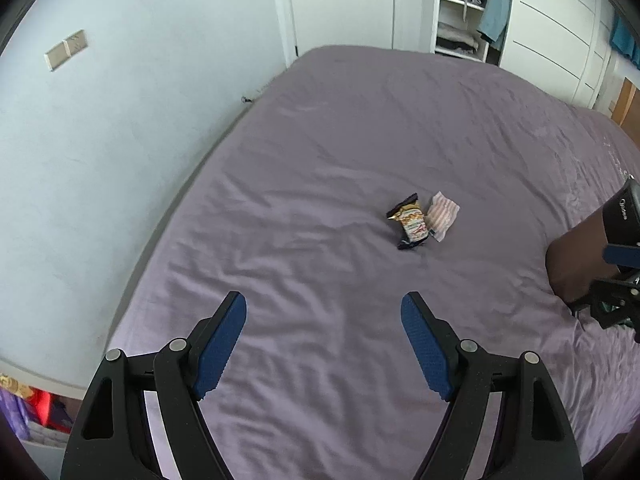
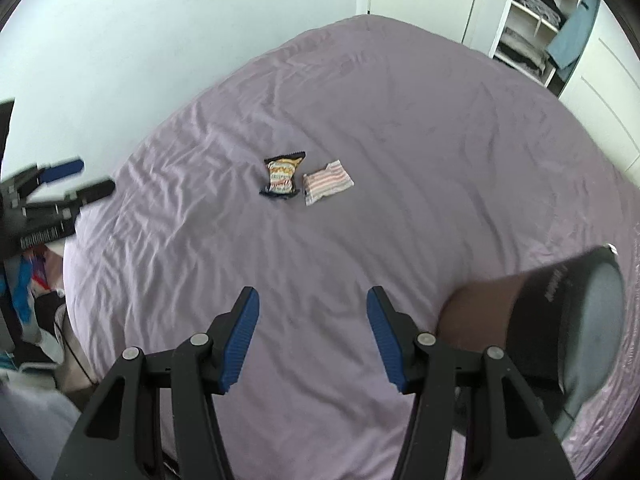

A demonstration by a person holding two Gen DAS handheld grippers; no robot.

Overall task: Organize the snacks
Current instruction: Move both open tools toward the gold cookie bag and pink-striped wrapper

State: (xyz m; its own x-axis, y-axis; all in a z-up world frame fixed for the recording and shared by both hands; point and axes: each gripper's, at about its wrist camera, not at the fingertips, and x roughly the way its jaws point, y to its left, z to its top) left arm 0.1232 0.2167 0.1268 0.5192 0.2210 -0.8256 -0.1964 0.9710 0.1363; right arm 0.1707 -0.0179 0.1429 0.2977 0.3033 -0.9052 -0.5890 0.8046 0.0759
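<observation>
- Snacks: two small packets lie side by side near the middle of the bed point(image 1: 360, 128), on its wrinkled lilac sheet, well ahead of both grippers.
- One is a dark-ended snack packet point(image 1: 409, 222) with a yellow and white printed face; its lettering is too small to read.
- Just beside it on its right, touching or nearly so, lies a pale striped wrapper point(image 1: 442, 216), pinkish and semi-clear. What it holds I cannot tell.
- Both packets lie flat and apart from any container, so I judge the sorting has not yet begun; no box, tray or bag for them shows in either view.
- The left gripper point(image 1: 324, 340) has its blue-padded fingers point(image 1: 220, 344) spread wide with nothing between them, only bare sheet beneath. It is pitched down at the bed short of the packets, which suits an approach to a pick.
- The right gripper point(image 2: 314, 334) stands likewise, wide apart and empty, aimed down at the sheet with both packets straight ahead of it.
- In the right wrist view the left gripper appears at the left edge, blurred, off the side of the bed.
- A dark forearm with a black wrist band point(image 2: 560, 300) shows at the right of that view.
- Soft bedding will give under a pinch, so a flat packet likely needs the fingers to come down over an edge.
- Behind the bed stand a white door point(image 1: 344, 0) and an open wardrobe point(image 1: 464, 8) with folded clothes.
</observation>
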